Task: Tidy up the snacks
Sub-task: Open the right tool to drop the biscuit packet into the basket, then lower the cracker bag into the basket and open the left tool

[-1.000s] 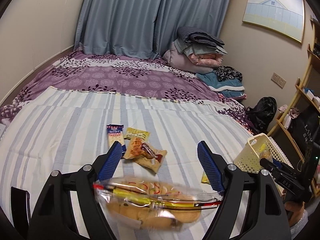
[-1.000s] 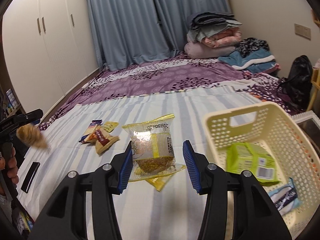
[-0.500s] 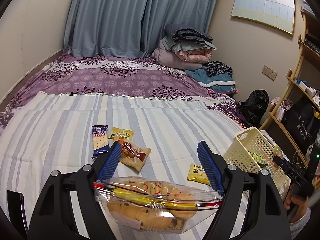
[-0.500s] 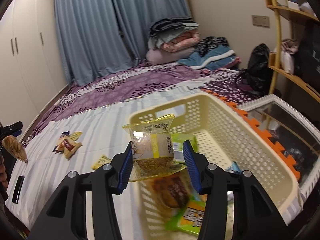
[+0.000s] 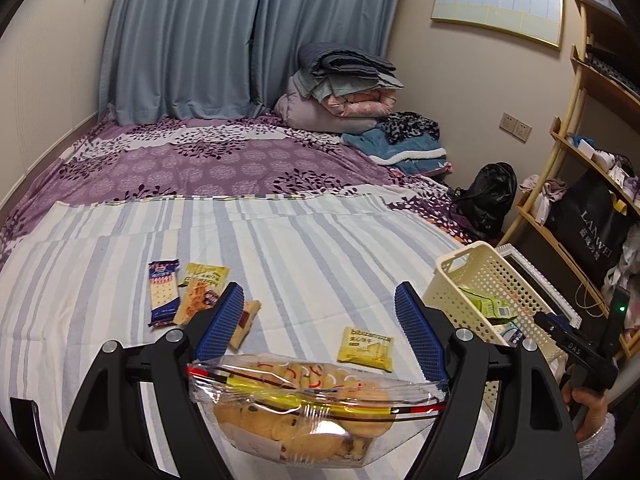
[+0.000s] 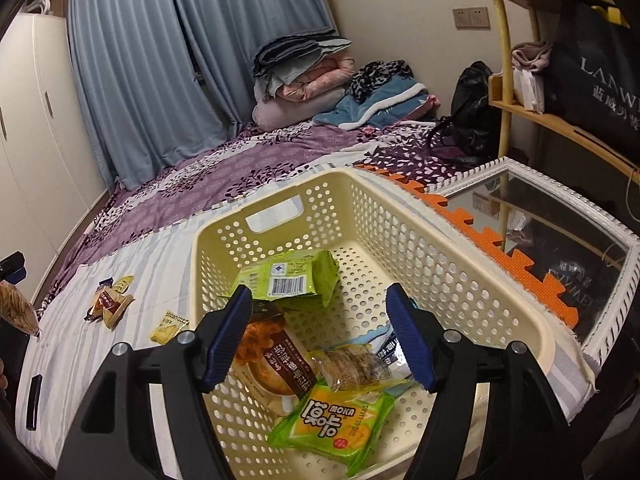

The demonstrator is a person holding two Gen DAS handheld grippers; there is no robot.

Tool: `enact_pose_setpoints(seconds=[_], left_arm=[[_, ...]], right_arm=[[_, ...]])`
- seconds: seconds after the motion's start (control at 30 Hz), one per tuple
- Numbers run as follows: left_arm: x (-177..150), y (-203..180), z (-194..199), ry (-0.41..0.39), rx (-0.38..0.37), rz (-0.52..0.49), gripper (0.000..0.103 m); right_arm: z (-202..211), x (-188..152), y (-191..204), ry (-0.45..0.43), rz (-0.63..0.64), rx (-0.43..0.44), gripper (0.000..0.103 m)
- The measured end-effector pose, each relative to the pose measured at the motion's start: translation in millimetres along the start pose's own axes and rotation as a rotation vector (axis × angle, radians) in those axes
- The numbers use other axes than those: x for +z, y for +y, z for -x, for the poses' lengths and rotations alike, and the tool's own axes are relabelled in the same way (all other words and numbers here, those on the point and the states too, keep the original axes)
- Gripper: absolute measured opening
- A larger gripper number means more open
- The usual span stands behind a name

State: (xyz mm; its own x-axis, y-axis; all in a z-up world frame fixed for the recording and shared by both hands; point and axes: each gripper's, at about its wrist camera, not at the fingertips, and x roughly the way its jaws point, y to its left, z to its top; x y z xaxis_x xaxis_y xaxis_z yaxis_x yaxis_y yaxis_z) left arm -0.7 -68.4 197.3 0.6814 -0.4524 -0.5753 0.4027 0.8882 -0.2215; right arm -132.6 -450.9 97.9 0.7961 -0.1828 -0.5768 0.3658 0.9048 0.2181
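Cream plastic basket at the bed's right edge holds five snacks as the right gripper opens empty above it, the left gripper clamps a cookie bag, and four packets remain on the bedspread.

A cream perforated basket holds green packets. The bedsheet has pale blue and white stripes; beyond it lies a purple floral cover. Grey-blue curtains hang behind. Both grippers' pads are blue.
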Motion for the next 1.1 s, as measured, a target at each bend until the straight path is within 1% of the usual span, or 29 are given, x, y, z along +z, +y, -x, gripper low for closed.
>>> enact_pose_setpoints(seconds=[0.07, 0.1, 0.17, 0.27, 0.37, 0.43, 0.53, 0.77, 0.9, 1.1], left_arm=[[3, -11, -3, 0.002, -0.012, -0.017, 0.079], [5, -17, -4, 0.004, -0.021, -0.026, 0.079], [8, -32, -8, 0.007, -0.044, -0.049, 0.079], [13, -54, -16, 0.017, -0.085, -0.076, 0.079], [17, -81, -27, 0.032, -0.133, -0.111, 0.079], [19, -97, -35, 0.057, -0.181, -0.113, 0.079], [20, -122, -45, 0.078, -0.228, -0.131, 0.079], [27, -190, -59, 0.081, -0.322, -0.221, 0.079], [26, -220, -68, 0.095, -0.361, -0.261, 0.079], [18, -262, -87, 0.144, -0.412, -0.313, 0.079]], right_arm=[[1, -2, -4, -0.004, -0.009, 0.000, 0.073], [2, -3, -6, -0.007, -0.013, -0.001, 0.078], [4, -3, -10, -0.016, -0.026, -0.003, 0.085], [8, -4, -14, -0.027, -0.033, -0.003, 0.091], [11, -5, -17, -0.039, -0.024, -0.011, 0.094], [14, -5, -19, -0.052, -0.018, -0.027, 0.097], [18, -6, -22, -0.065, -0.020, -0.047, 0.098], [25, -6, -25, -0.094, -0.002, -0.065, 0.098], [26, -7, -27, -0.097, 0.003, -0.064, 0.098], [24, -9, -34, -0.092, -0.017, -0.058, 0.098]])
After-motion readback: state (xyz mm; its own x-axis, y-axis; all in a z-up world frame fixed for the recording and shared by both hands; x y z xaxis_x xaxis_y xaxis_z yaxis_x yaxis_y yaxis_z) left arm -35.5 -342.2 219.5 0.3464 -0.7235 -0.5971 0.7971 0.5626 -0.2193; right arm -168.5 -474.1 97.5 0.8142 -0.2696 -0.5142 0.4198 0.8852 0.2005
